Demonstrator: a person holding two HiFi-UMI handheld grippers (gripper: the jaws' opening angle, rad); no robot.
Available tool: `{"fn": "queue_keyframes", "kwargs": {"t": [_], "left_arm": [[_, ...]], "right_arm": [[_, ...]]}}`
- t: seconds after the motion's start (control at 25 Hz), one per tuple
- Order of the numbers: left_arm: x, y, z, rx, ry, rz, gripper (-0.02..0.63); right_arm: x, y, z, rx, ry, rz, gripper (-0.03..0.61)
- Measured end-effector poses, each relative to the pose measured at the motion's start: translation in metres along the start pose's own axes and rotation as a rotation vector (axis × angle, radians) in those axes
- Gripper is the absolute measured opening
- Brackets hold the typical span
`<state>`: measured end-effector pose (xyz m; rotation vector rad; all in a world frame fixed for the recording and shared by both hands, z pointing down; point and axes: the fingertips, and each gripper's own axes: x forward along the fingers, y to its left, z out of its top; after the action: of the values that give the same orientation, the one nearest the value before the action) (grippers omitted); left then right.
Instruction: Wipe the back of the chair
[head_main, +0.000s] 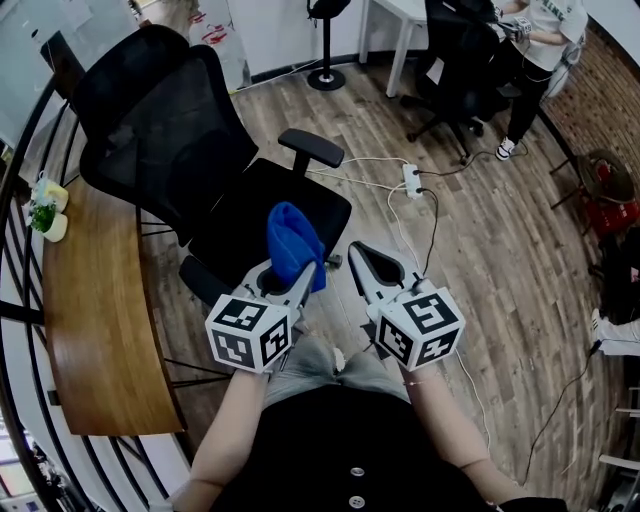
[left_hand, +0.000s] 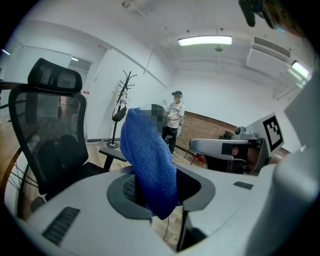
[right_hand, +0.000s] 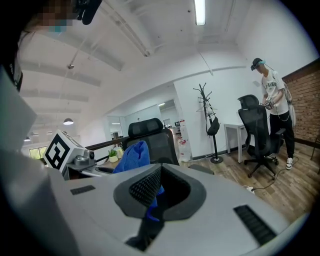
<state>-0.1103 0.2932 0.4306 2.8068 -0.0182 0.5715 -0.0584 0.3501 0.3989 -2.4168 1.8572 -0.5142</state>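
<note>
A black mesh office chair stands ahead of me on the left, with its back (head_main: 150, 130) toward the wooden counter and its seat (head_main: 270, 205) toward me. My left gripper (head_main: 290, 275) is shut on a blue cloth (head_main: 294, 240), which sticks up over the seat's front edge. The left gripper view shows the blue cloth (left_hand: 150, 165) between the jaws and the chair back (left_hand: 47, 135) to its left, not touching. My right gripper (head_main: 364, 257) hovers beside it with its jaws together and nothing in them. The chair back (right_hand: 152, 137) also shows beyond the jaws in the right gripper view.
A curved wooden counter (head_main: 100, 310) with small potted plants (head_main: 45, 212) and a railing runs along the left. A power strip (head_main: 411, 180) with cables lies on the floor at right. Farther back are a coat stand base (head_main: 326, 78), another black chair (head_main: 455, 60) and a standing person (head_main: 535, 45).
</note>
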Motion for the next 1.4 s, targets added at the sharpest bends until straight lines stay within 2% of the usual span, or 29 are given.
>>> {"fn": "queue_keyframes", "kwargs": {"t": [0.2,0.56,1.04,1.4], "left_arm": [[0.005,0.013,0.004,-0.003,-0.007,0.048,0.121],[0.037,0.053,0.024,-0.031,-0.015,0.081,0.121],[0.086,0.155,0.083,-0.102,-0.08,0.184,0.121],[0.082,0.229,0.106,-0.14,-0.128,0.292,0.121]], "right_arm": [[0.01,-0.011,0.004,-0.006,0.01,0.017,0.028],[0.063,-0.026,0.027,-0.021,0.009,0.093,0.028],[0.195,-0.042,0.072,-0.059,0.044,0.23,0.028],[0.273,-0.023,0.092,-0.11,0.071,0.354,0.028]]}}
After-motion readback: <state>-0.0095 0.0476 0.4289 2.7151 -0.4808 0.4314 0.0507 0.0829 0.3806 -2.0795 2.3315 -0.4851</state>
